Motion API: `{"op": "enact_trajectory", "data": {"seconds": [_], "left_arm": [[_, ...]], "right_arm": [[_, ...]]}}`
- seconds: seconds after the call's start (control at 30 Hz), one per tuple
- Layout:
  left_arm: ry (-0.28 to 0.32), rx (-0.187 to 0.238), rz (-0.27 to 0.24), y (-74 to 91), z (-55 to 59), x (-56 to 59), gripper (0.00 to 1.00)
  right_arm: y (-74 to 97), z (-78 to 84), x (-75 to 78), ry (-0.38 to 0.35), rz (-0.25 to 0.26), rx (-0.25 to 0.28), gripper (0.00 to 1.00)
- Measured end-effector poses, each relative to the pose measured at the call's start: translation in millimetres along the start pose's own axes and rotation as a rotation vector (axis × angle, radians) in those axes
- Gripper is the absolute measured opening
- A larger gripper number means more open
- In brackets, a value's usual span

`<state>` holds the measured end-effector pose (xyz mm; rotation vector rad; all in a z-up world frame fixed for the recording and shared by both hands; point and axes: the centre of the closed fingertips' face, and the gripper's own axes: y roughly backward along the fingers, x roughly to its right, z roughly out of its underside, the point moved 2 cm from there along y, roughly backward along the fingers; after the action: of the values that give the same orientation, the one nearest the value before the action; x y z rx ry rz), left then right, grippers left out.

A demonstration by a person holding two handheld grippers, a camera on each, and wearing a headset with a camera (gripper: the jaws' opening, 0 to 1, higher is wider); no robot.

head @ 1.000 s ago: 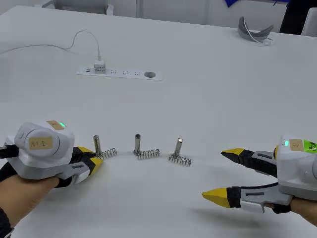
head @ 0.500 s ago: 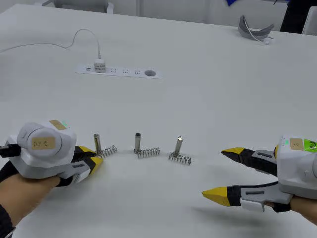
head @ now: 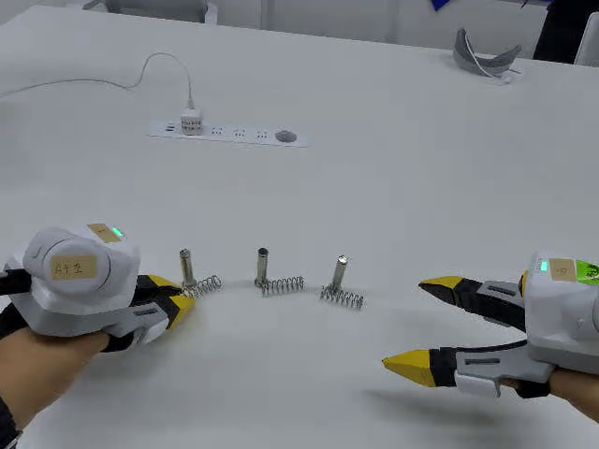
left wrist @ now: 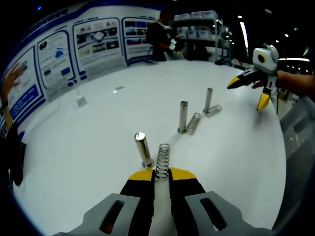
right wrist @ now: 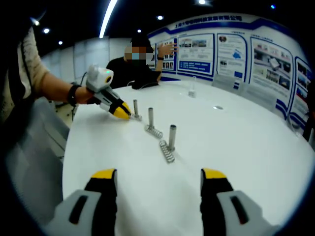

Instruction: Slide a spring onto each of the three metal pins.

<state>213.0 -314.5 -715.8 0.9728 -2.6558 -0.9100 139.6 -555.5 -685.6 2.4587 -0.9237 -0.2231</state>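
Left gripper (head: 176, 293): fingers narrowed onto the near end of the left spring (left wrist: 162, 158), which lies on the worktop (head: 374, 187) just beside the left pin (head: 186, 266) (standing upright). Right gripper (head: 404, 322): fingers wide, gripping nothing, well apart from the right pin (head: 340, 272).

silver pins (head: 262, 266) and springs (head: 283, 285), white table (head: 393, 187), left tongs (head: 181, 301) and right tongs (head: 403, 324) black with yellow tips.

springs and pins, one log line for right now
left gripper: shut on left spring | right gripper: open, apart | left pin, middle pin, right pin: standing, bare | middle spring, right spring: lying on table
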Motion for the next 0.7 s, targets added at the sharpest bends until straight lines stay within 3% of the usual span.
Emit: {"op": "enact_trajectory", "data": {"seconds": [0.7], "left_arm": [[-0.006, 0.014, 0.040, 9.8, 2.3, 11.8, 0.10]], "right_arm": [[-1.9, -9.4, -4.4, 0.010, -0.016, 0.019, 0.70]]}}
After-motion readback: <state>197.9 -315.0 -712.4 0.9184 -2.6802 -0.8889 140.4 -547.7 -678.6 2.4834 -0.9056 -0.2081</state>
